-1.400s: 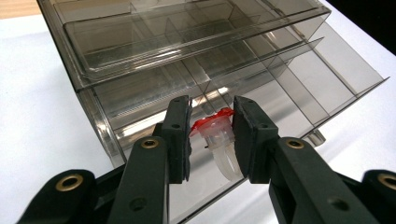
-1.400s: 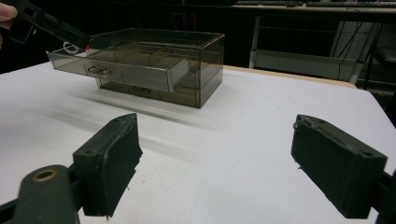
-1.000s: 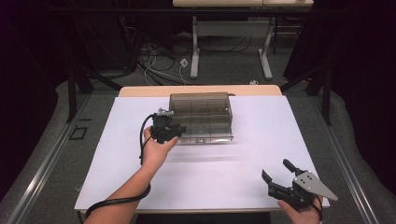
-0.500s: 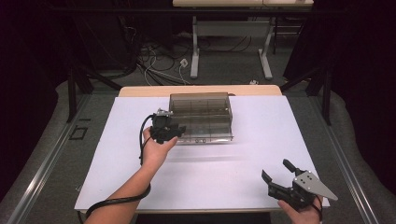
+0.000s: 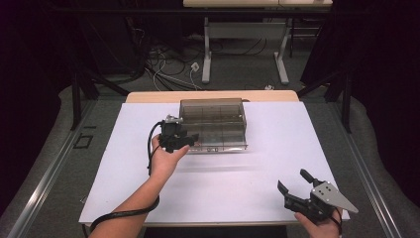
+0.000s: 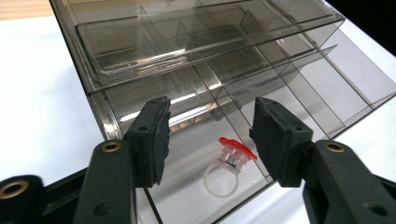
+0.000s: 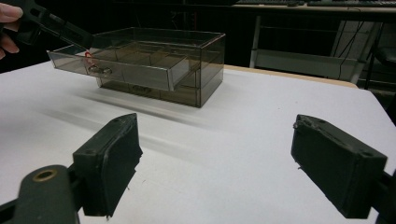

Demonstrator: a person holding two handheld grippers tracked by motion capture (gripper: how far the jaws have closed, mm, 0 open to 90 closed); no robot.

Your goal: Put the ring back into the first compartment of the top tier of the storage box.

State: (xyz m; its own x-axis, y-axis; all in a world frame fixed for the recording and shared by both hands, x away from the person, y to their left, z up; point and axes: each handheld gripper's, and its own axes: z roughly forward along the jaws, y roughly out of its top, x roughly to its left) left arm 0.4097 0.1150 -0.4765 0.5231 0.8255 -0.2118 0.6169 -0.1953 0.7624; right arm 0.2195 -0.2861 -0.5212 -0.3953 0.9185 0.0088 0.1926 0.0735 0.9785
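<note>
From up high I see my left gripper (image 5: 190,140) at the near left corner of the smoky plastic drawer box (image 5: 214,124), which sits toward the far middle of the white table (image 5: 223,183). Its upper drawer (image 7: 116,70) is pulled out toward me, and my left gripper hangs over the drawer's left front compartment. Through the left gripper view, the jaws have just been opening and now stand partly apart with nothing pressed between the pads; below the gap, a clear plastic ring with a red top (image 6: 231,165) lies on the floor of that compartment, free of both pads. The ring leans a little, its red cap toward the right jaw. My right gripper (image 5: 294,187) waits near the table's near right corner, well apart from the box, its jaws spread wide and holding nothing; in the right gripper view I see bare tabletop between the two pads (image 7: 116,163), with the box farther off to the left and the left gripper's tip reaching over the open drawer.
</note>
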